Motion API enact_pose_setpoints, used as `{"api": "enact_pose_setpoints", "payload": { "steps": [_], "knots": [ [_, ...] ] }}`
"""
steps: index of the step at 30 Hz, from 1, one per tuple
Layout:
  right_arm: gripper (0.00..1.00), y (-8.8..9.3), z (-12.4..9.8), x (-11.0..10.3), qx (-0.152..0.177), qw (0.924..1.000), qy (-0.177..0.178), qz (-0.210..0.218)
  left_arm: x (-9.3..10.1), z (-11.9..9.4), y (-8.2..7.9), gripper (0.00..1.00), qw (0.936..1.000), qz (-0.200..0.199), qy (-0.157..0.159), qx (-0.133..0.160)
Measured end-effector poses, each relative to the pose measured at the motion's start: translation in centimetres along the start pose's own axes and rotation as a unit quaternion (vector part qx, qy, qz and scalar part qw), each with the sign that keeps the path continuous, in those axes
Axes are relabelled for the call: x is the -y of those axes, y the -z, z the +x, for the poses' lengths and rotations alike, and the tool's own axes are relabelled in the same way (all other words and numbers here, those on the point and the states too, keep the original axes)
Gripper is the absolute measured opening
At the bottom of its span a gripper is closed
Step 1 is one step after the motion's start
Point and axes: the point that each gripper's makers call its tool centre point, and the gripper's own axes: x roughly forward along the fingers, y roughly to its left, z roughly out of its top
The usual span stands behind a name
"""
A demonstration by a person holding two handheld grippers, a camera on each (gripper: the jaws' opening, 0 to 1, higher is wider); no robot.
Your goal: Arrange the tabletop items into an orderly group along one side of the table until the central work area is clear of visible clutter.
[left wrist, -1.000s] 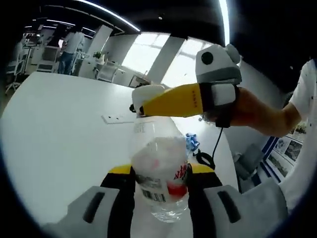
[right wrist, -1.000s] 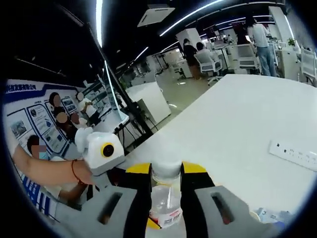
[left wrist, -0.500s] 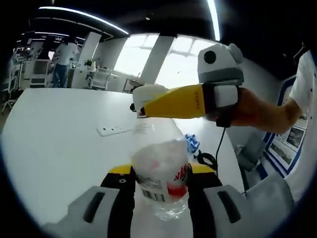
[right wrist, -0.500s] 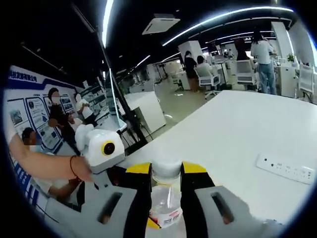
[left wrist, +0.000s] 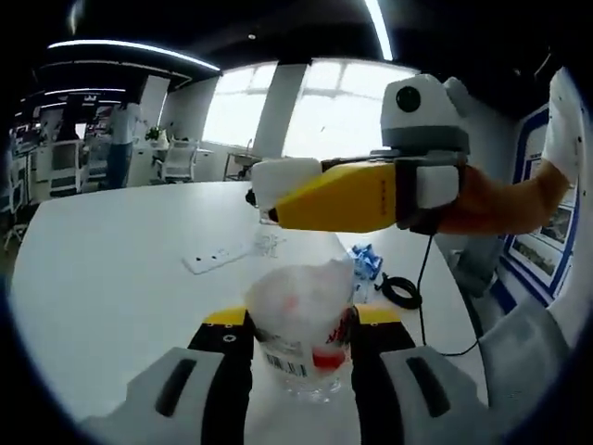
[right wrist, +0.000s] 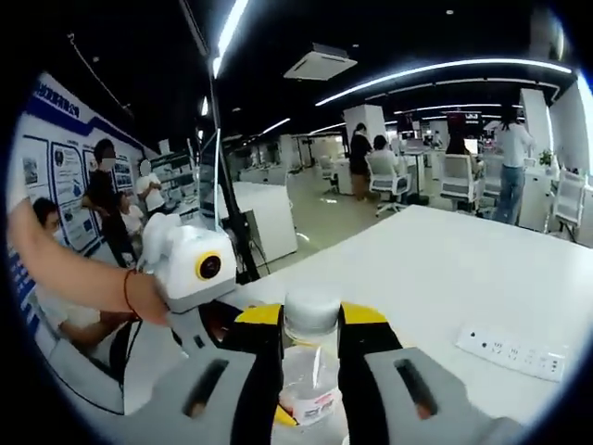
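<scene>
A clear plastic water bottle [left wrist: 298, 295] with a red and white barcode label is held above the white table [left wrist: 111, 306]. My left gripper [left wrist: 301, 320] is shut on its body, a yellow-tipped jaw on each side. My right gripper [left wrist: 263, 197] reaches in from the right, held by a hand, and is shut at the bottle's top. In the right gripper view the white cap [right wrist: 312, 310] sits between the yellow tips of my right gripper [right wrist: 310, 323], with the clear neck [right wrist: 309, 371] below it. A hand [right wrist: 144, 298] holds the left gripper at the left.
A white power strip [left wrist: 215, 259] lies on the table beyond the bottle, also seen as the power strip [right wrist: 509, 351]. A blue crumpled wrapper [left wrist: 367, 263] and a coiled black cable [left wrist: 402, 290] lie to the right. People and office chairs stand far behind.
Both views have tilted with the hands, so the room sits lower in the picture. The bottle looks more foreshortened in the left gripper view. Both grips are unchanged.
</scene>
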Motion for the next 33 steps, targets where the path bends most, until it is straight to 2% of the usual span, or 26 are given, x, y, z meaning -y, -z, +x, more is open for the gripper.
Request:
{"api": "enact_pose_setpoints", "payload": {
  "steps": [6,11,14,24,33],
  "knots": [
    [0.19,0.5,-0.1,0.1,0.026,0.9989,0.008,-0.039,-0.3,0.5,0.4,0.40,0.9998,0.019,-0.003,-0.007],
    [0.19,1.2,-0.2,0.3,0.030,0.9976,0.021,-0.060,-0.4,1.0,1.1,0.40,0.9993,0.034,-0.002,-0.018],
    [0.19,1.7,-0.2,0.2,0.033,0.9953,0.026,-0.087,-0.5,1.4,1.6,0.40,0.9988,0.042,0.000,-0.024],
    [0.19,3.1,-0.1,0.6,0.024,0.9921,0.047,-0.114,-1.0,2.2,2.8,0.40,0.9978,0.056,0.002,-0.037],
    [0.19,3.7,-0.4,1.2,0.021,0.9918,0.063,-0.110,-1.3,2.6,3.3,0.39,0.9966,0.070,0.007,-0.042]
  ]
}}
